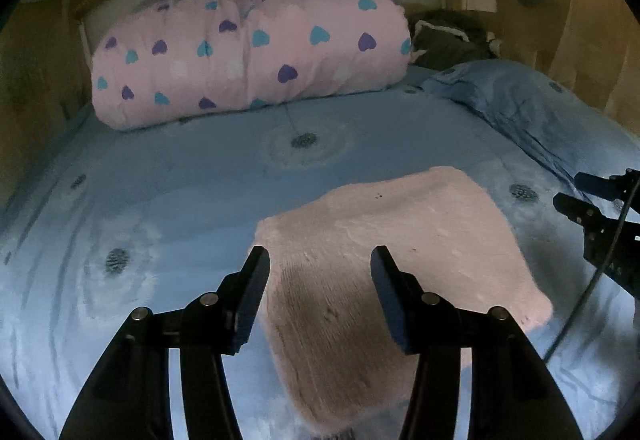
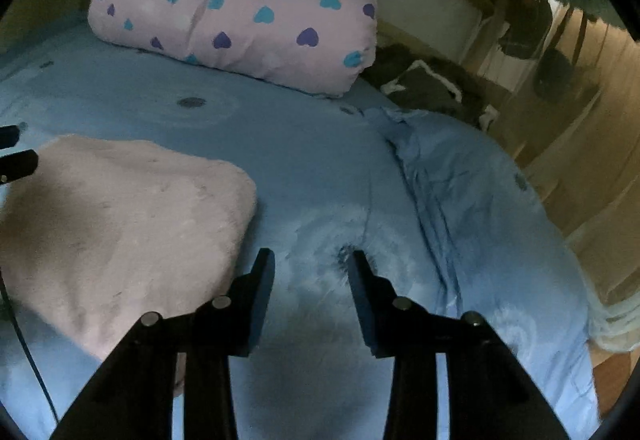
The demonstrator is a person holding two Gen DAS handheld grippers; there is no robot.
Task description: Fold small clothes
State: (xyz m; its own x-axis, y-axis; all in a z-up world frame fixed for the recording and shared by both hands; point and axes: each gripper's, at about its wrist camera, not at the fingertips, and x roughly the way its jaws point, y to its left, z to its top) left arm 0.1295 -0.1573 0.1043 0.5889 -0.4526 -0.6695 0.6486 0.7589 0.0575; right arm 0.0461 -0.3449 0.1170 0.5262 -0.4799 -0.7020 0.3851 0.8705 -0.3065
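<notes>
Both wrist cameras look forward and down over the bed (image 1: 192, 175), close above it; both share the pink cloth (image 1: 400, 240) and far heart-patterned duvet (image 2: 248, 11).

Pink garment (image 1: 400, 260), blue patterned bedsheet (image 1: 180, 175)

- One folded pink fleece garment (image 1: 396, 240) lay beneath the left jaws.
- One heart-print duvet roll (image 1: 248, 51) sat far beyond the jaws.
- One blue pillow (image 2: 480, 199) lay right of the right jaws.
- Two grippers were present: left gripper (image 1: 320, 260), right gripper (image 2: 312, 260).

Left gripper (image 1: 320, 260) and right gripper (image 2: 311, 260), jaws apart, empty.
</notes>
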